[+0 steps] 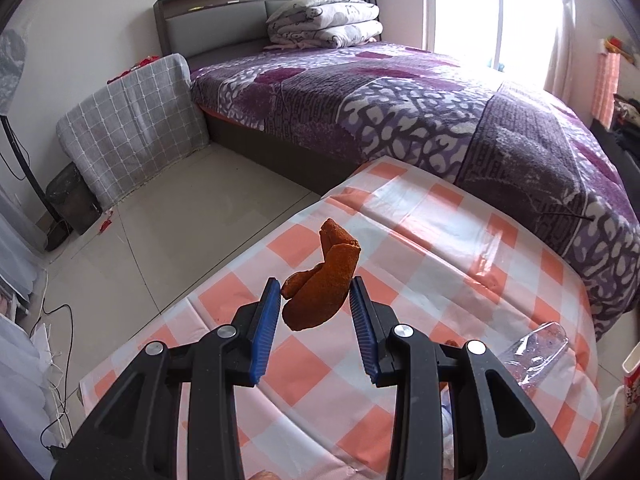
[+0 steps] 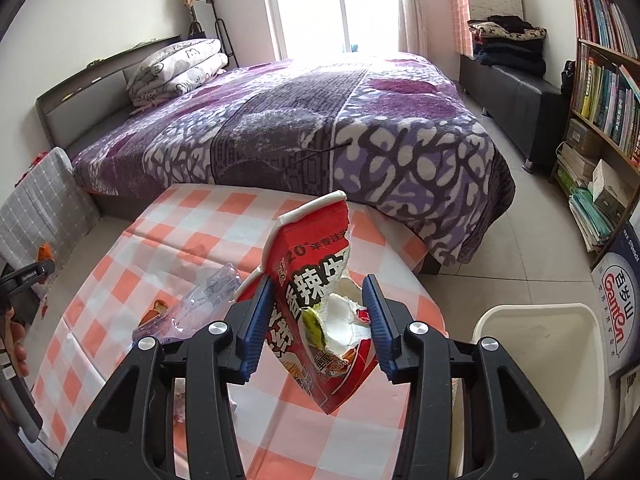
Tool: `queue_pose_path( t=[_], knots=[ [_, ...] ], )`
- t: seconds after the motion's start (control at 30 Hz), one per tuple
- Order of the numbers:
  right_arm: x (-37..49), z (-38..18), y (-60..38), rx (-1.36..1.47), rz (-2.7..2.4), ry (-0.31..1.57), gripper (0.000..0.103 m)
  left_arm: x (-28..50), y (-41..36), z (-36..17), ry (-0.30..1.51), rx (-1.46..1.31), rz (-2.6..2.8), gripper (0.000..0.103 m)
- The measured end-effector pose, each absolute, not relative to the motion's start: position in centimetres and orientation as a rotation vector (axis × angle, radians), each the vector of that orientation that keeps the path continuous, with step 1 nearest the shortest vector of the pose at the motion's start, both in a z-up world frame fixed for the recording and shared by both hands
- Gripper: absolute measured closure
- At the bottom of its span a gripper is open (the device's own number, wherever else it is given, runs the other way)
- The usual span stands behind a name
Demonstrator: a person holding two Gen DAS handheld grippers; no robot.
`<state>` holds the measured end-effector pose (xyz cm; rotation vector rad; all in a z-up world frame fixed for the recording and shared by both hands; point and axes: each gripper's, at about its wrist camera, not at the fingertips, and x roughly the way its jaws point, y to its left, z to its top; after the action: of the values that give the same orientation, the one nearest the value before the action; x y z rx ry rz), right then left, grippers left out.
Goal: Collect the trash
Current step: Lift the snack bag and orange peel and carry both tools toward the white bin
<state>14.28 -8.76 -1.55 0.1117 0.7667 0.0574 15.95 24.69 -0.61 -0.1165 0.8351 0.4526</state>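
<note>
Left gripper [image 1: 315, 292] gripping an orange peel [image 1: 320, 288] between its blue pads [image 1: 267, 322], fingers partly closed onto the peel's sides, holding it up above the checked tablecloth [image 1: 420, 248]. Peel's long axis running away from the camera and upward, its curled narrow tip pointing toward the bed [image 1: 400, 92], its broad rounded end hanging low between the pads. Lying on the cloth to the right, a crushed clear plastic bottle [image 1: 536, 350], its long axis slanting up to the right.

Right gripper [image 2: 316, 312] pinching a torn red snack bag [image 2: 316, 296], fingers partly closed against its two sides, lifting it over the same cloth [image 2: 192, 216]. Bag's long axis standing nearly upright, tilted a little; sealed white edge pointing up toward the bed [image 2: 304, 120], lower corner pointing down at the table, white lining showing through the tear. Showing "20" and large white Chinese characters on the red front, too cut off to read whole. Lying left of the bag, the clear bottle [image 2: 200, 300]. Standing to the right beside the table, a white bin [image 2: 540, 360]. Reading "Ganten" on a box [image 2: 616, 312] at the far right, under a bookshelf [image 2: 604, 80].
</note>
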Motion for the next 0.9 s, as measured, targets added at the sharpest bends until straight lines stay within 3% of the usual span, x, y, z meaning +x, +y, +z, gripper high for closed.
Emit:
queue_pose_path(
  t=[0.9],
  knots=[
    [11.9,0.3,-17.4,0.227,-0.082,0.725,0.058,14.7,9.7,0.8,0.798,-0.074,0.195,0.067]
  ],
)
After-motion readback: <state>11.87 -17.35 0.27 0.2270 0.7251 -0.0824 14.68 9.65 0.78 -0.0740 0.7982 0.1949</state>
